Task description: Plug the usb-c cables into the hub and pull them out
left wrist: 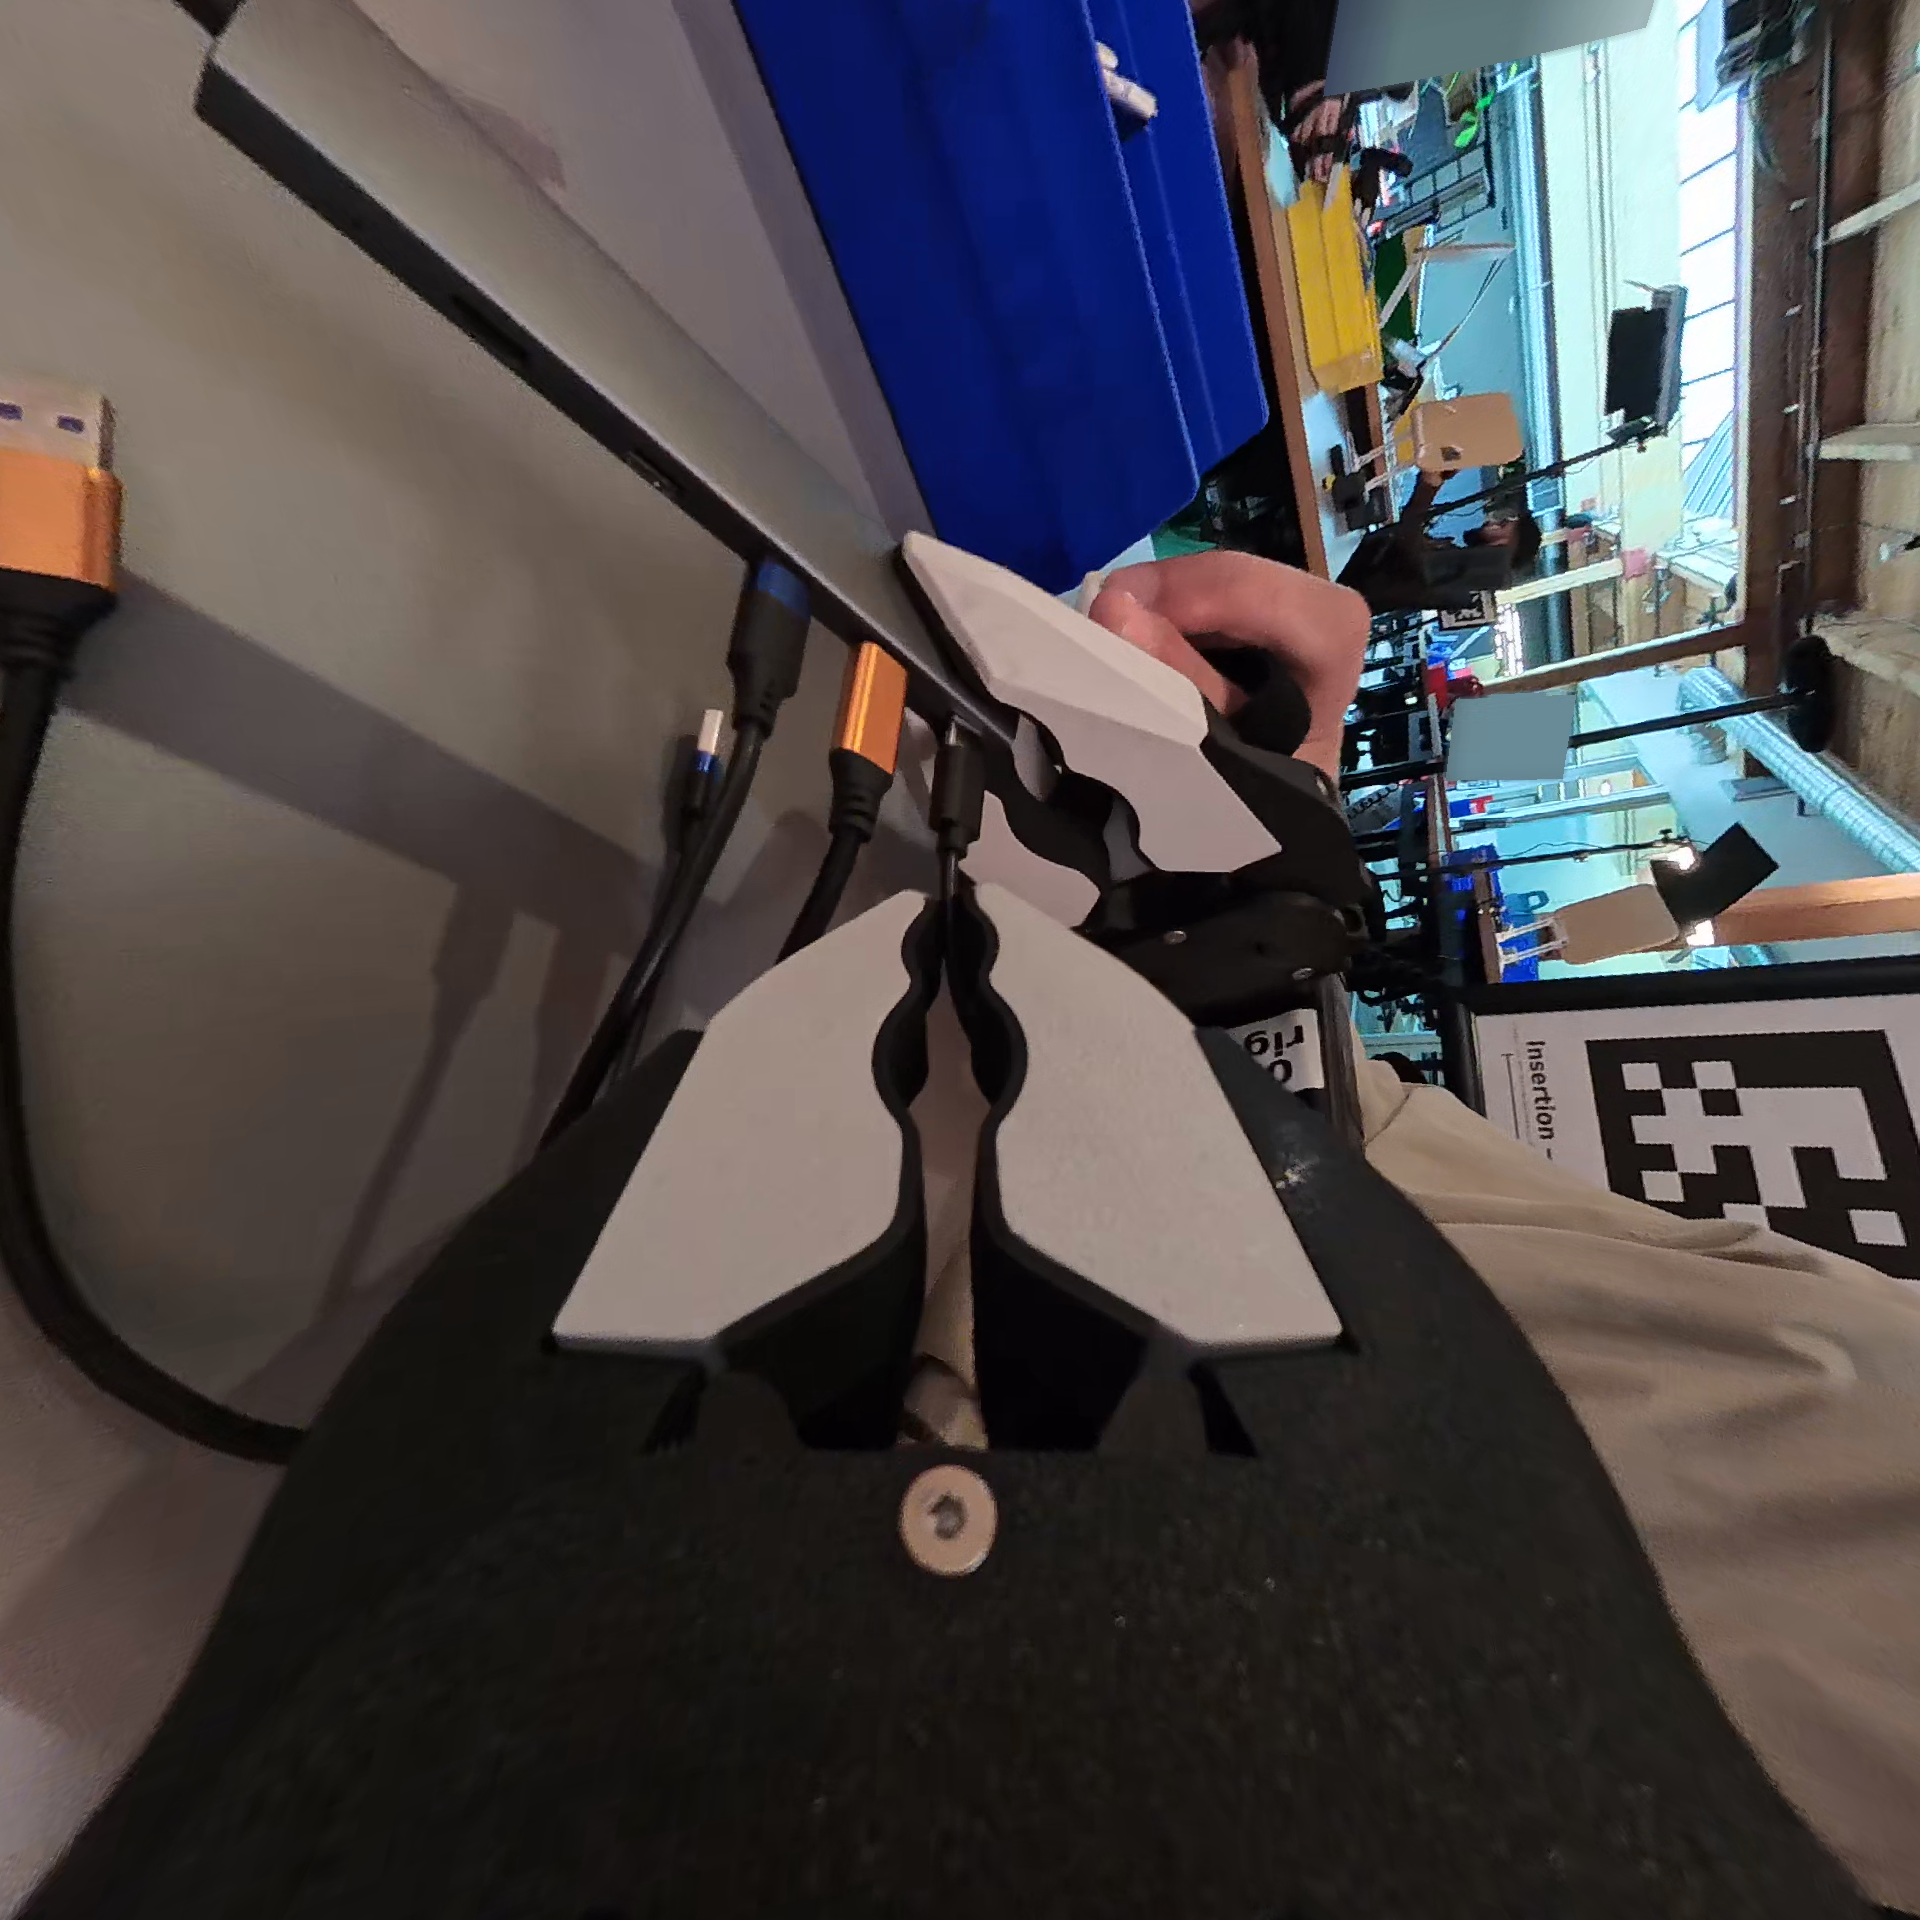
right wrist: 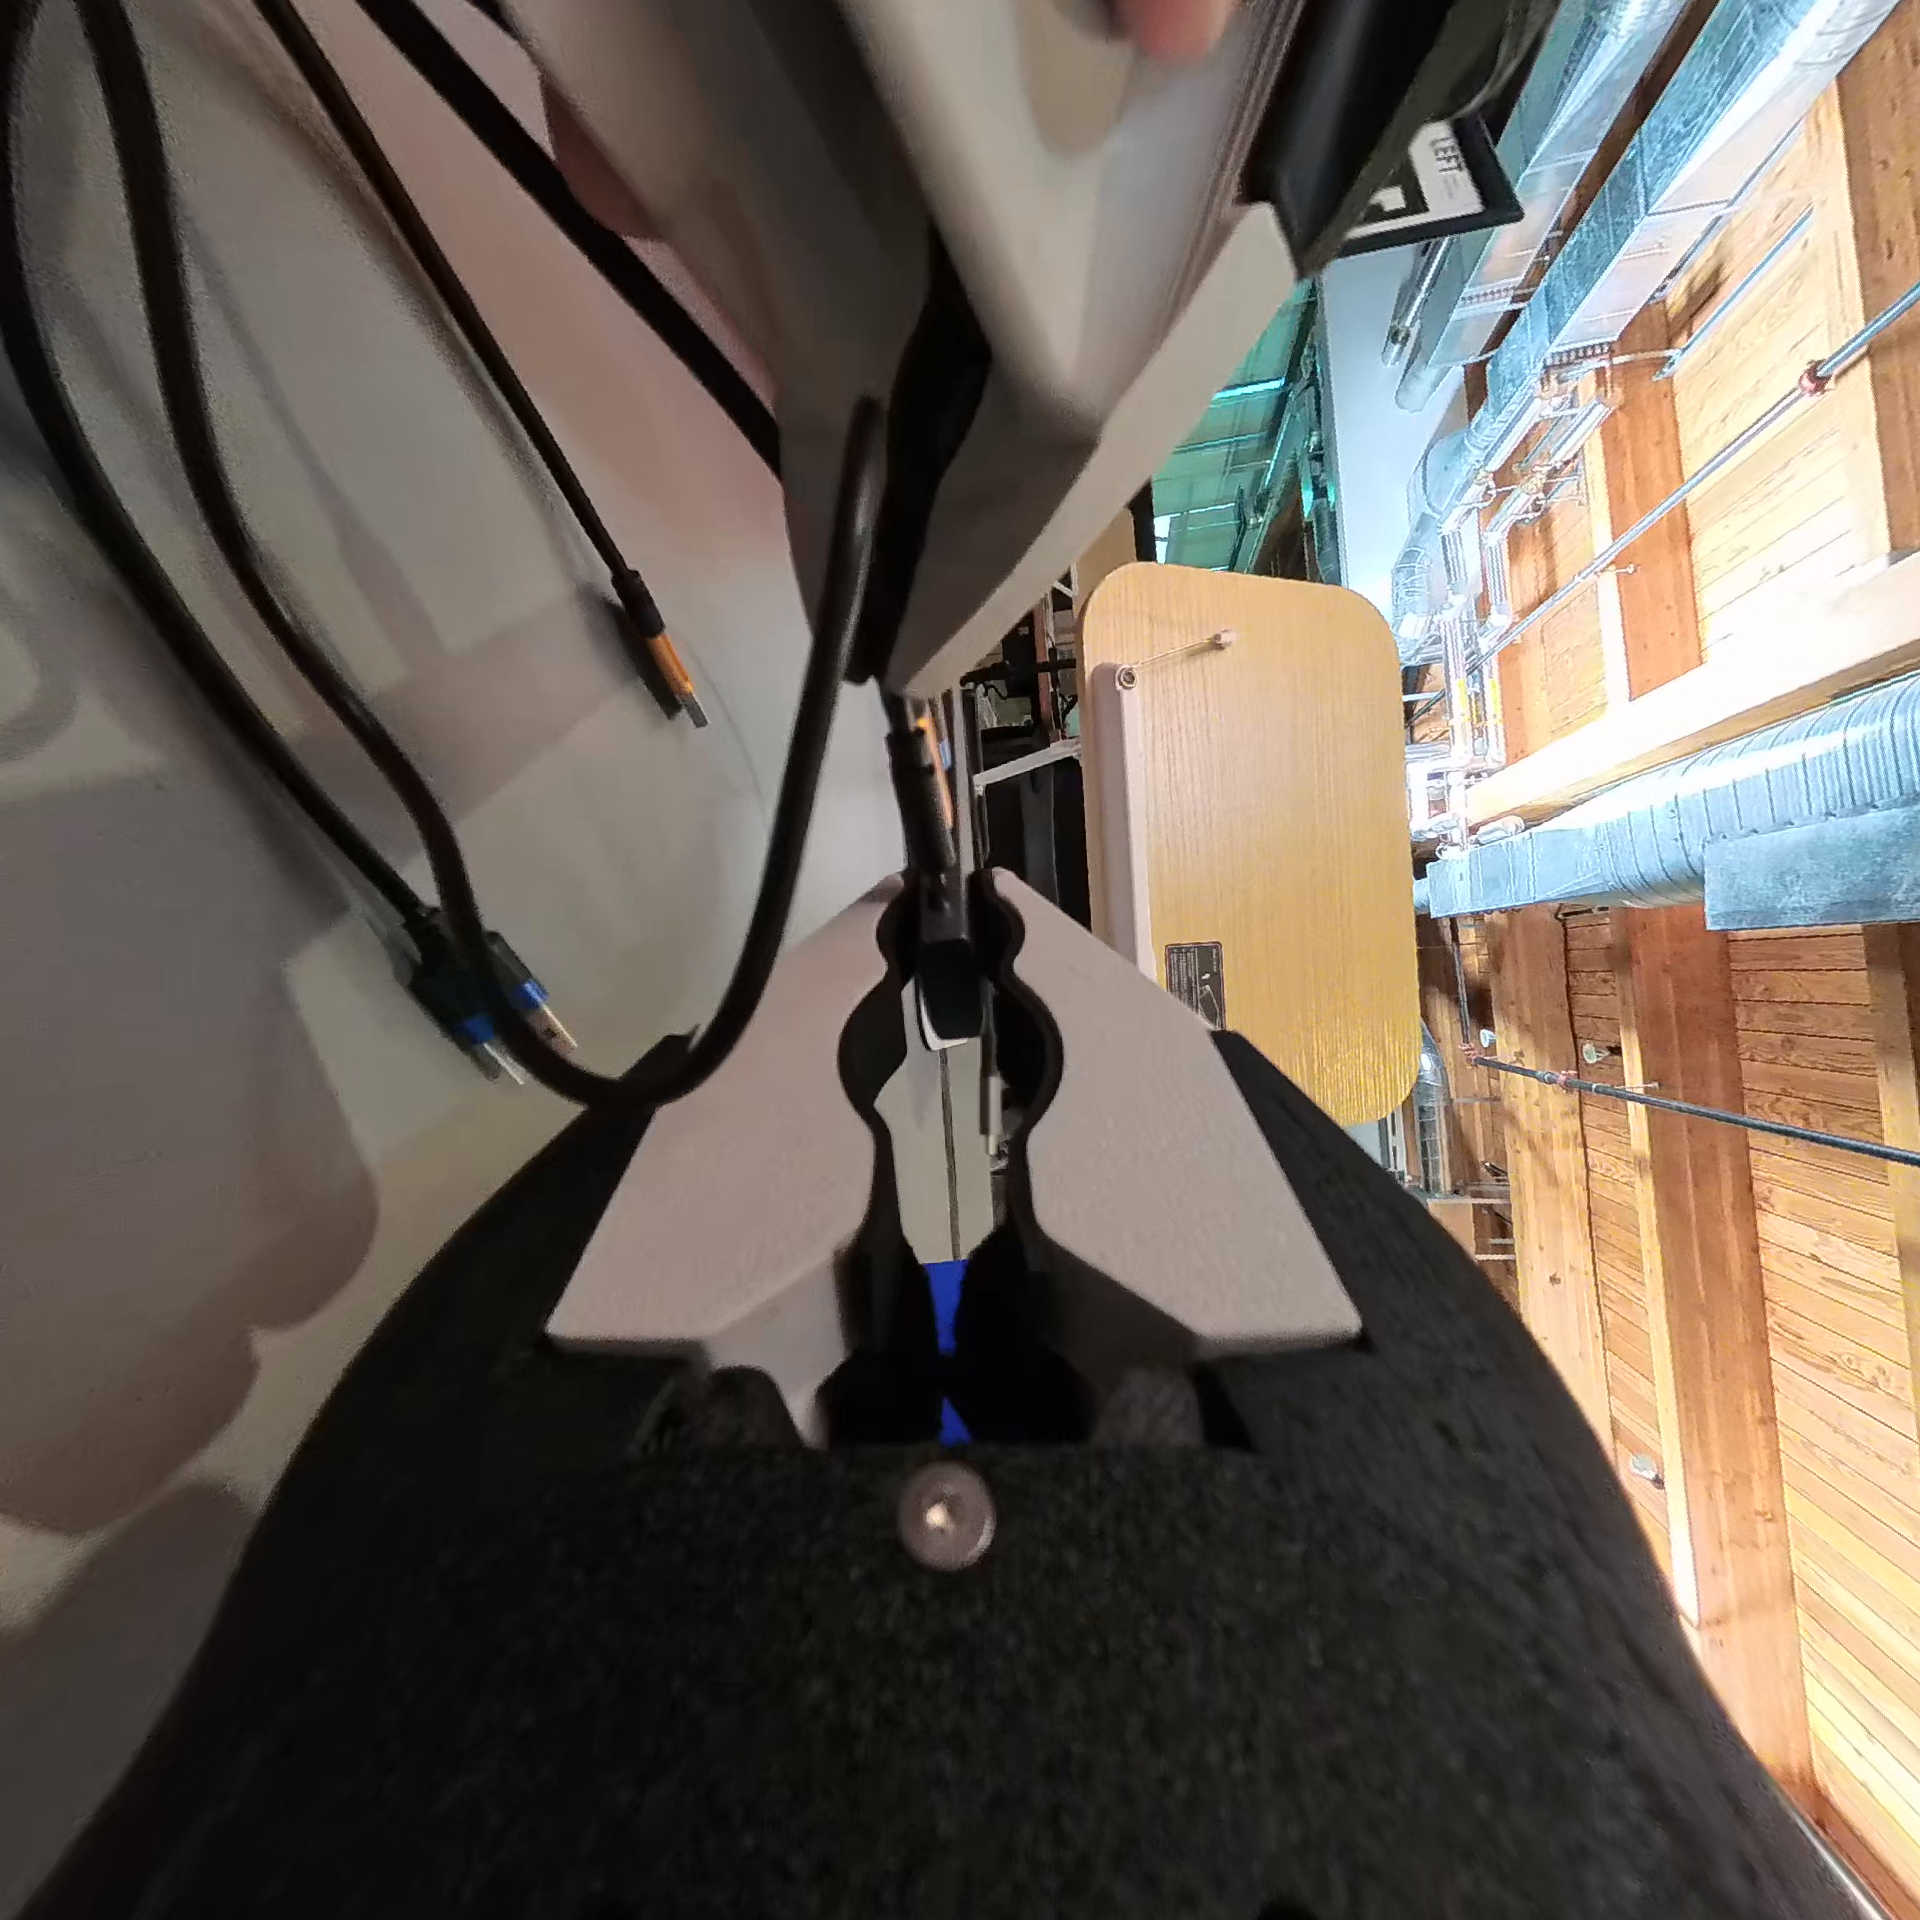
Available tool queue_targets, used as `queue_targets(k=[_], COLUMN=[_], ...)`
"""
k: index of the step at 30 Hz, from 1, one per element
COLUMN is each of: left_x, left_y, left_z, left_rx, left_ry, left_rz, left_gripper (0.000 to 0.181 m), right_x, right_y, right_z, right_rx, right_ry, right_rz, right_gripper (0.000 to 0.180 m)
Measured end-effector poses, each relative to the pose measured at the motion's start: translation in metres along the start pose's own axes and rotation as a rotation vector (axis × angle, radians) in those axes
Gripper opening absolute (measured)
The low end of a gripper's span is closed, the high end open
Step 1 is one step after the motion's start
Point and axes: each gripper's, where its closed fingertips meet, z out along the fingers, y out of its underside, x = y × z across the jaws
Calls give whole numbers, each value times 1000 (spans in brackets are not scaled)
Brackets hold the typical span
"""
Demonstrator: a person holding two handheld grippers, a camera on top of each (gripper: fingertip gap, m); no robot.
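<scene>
left gripper [left wrist: 951,904] closed on thin black usb-c cable [left wrist: 957,790] plugged into hub [left wrist: 540,343], right gripper [right wrist: 951,894] clamped on hub's end beside it

Left tool [left wrist: 951,909] and right tool [right wrist: 951,899] both clamped.

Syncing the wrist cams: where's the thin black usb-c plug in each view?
Left wrist view: black plug just above centre, at the hub edge, ahead of the left gripper, which pinches its cable.
Right wrist view: black plug just above centre, ahead of the right gripper tips.
Shared landmark: loose orange plug on the table, far left, upper left of centre.
</scene>
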Motion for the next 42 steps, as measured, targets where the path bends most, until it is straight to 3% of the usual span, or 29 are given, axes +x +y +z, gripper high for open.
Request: queue_targets(k=[16,22,28,32,36,42], left_x=[-10,-9,-2,-6,-4,-19], left_y=[-3,-5,-8,-10,-4,3], left_z=[3,2,3,4,3,-1], left_rx=[35,70,118,142,164,202], left_ry=[-176,-47,-19,-114,-216,-463], left_rz=[175,-3,2,135,413,674], left_gripper=[2,2,2,3,7,3], right_x=[0,3,5,3,2,-3], right_y=[3,1,-1,1,-3,-18], right_z=[1,0,0,0,-2,-4], right_rx=[-34,-38,-52,-71,-28,-24], right_ry=[-3,22,31,20,2,-19], right_rz=[-31,-70,-77,-92,-51,-63], right_gripper=[9,9,8,8,9,9])
